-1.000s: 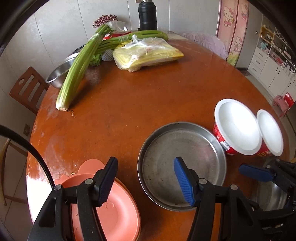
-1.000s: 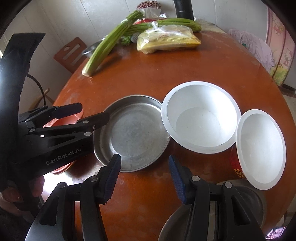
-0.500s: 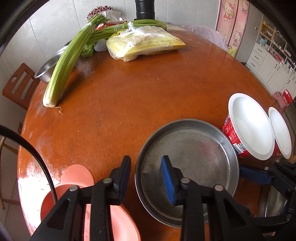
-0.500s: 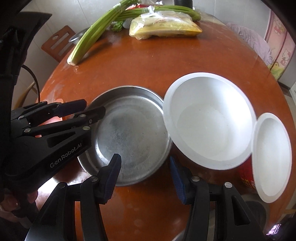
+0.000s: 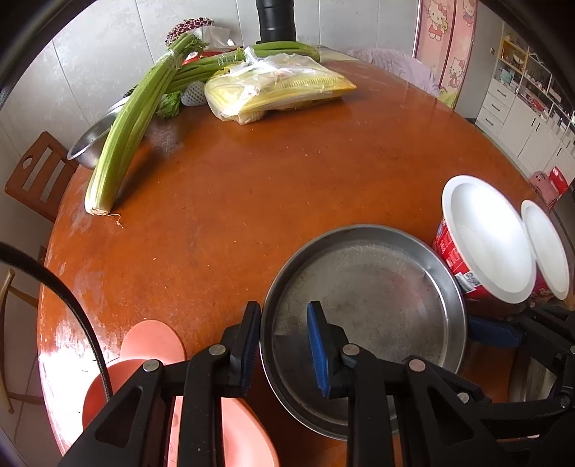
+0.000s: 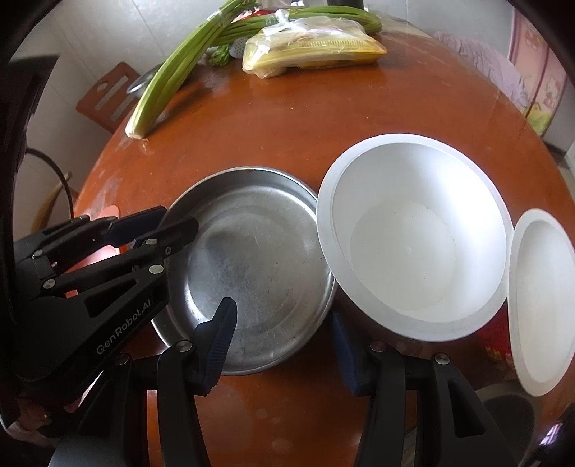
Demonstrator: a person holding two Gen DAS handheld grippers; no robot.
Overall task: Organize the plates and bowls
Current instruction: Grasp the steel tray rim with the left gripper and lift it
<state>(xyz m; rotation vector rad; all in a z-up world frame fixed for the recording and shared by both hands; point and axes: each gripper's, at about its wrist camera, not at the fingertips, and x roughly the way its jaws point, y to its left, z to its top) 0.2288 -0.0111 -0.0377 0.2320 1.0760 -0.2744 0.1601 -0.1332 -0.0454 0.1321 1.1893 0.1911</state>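
Note:
A round steel plate [image 5: 366,298] lies on the brown table [image 5: 287,172]. My left gripper [image 5: 284,345] is shut on its left rim, one finger outside and the blue pad [image 5: 316,348] inside. In the right wrist view the same plate [image 6: 251,266] touches a large white bowl [image 6: 413,244] with red sides, and a smaller white bowl [image 6: 542,298] stands to its right. My right gripper [image 6: 282,341] is open over the plate's near right rim, with its right finger tucked under the big bowl's edge. A pink plate [image 5: 233,431] lies under my left gripper.
Celery [image 5: 133,125], a clear bag of yellow food [image 5: 276,89], a steel bowl [image 5: 93,140] and a black flask [image 5: 276,18] crowd the table's far side. A wooden chair [image 5: 36,176] stands at the left. Another steel bowl [image 6: 510,413] sits at the near right.
My left gripper shifted right off the pink plate and its jaws closed from wide apart onto the steel plate's rim. My right gripper came lower and nearer the plate and big bowl.

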